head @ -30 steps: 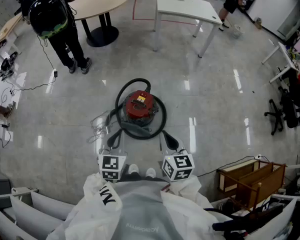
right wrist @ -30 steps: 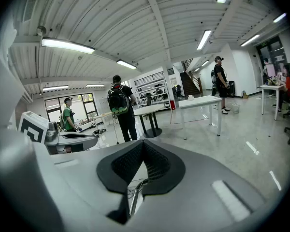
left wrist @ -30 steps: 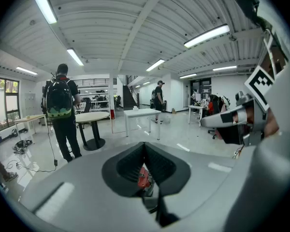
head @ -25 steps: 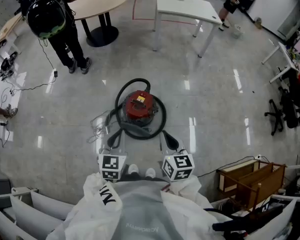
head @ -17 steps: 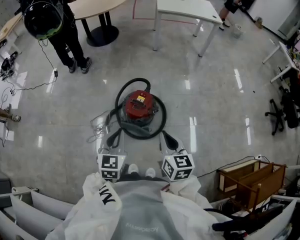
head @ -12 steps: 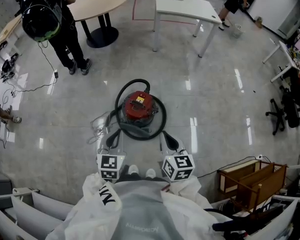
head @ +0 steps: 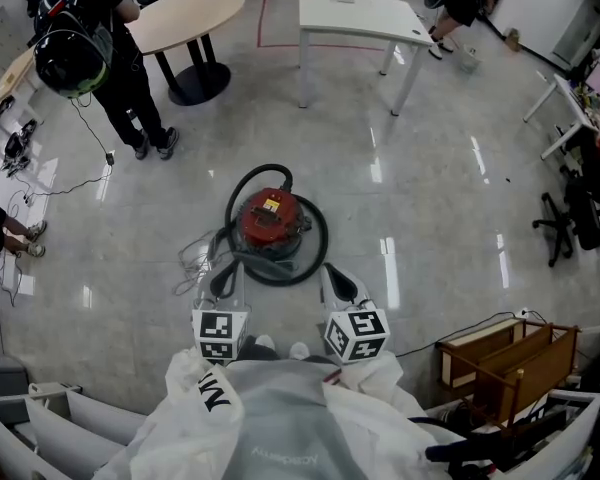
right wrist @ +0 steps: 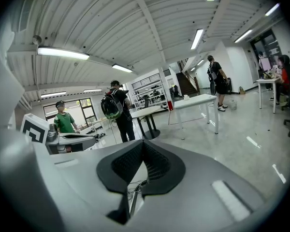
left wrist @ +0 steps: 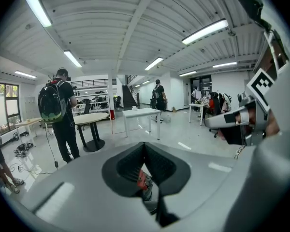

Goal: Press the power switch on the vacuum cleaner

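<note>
The red vacuum cleaner (head: 269, 219) stands on the glossy floor, and its black hose (head: 315, 253) loops around it. In the head view, both grippers are held low, just short of the vacuum's near side. My left gripper (head: 223, 280) points at the hose's left end, and my right gripper (head: 339, 286) sits to the right of the loop. In the left gripper view, the left gripper (left wrist: 145, 146) has its jaw tips together, with a bit of the red vacuum (left wrist: 144, 181) showing below them. In the right gripper view, the right gripper (right wrist: 143, 144) also has its tips together and holds nothing.
A tangle of thin cable (head: 194, 259) lies left of the vacuum. A person with a backpack (head: 80, 53) stands by a round table (head: 185, 13) at the far left. A white table (head: 365, 16) is at the far centre. A wooden crate (head: 505, 353) and an office chair (head: 570, 218) are on the right.
The head view has shifted, so the vacuum sits slightly lower and further left in the picture. The person with the backpack has stepped left. Both grippers keep their places.
</note>
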Available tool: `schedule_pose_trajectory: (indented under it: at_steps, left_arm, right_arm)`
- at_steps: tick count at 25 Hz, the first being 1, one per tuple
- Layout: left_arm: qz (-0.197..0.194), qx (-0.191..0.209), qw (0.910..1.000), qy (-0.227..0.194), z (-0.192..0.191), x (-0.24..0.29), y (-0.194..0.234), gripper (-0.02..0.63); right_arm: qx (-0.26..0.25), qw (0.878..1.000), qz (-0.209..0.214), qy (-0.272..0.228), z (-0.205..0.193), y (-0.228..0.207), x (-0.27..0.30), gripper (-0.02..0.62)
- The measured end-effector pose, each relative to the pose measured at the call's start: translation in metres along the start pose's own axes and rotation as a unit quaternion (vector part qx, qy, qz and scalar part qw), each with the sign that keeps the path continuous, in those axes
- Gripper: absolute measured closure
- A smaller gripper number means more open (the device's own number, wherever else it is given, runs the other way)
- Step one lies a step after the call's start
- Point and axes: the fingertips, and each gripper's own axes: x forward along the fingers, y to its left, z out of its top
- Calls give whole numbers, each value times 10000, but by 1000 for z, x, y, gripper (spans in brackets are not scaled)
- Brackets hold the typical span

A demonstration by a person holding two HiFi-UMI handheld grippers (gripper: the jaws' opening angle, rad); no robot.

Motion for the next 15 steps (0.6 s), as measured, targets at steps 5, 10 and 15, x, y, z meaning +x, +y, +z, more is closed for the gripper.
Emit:
schedule_pose_trajectory:
  at_steps: [5,10,15]
  left_arm:
    - [-12,19,10000,-20,3,3,-8,606]
    - [-50,-3,10000,71,2,7,-12,606]
    - [-146,-29,9997,186,-1,17,-10,606]
  right_arm:
    - [49,10000,-27,-2,-1,-9,-4,595]
    - [101,9999,-66,75,-5,-15,-5,595]
    - [160,9996,-150,156,-6,-21,2,595]
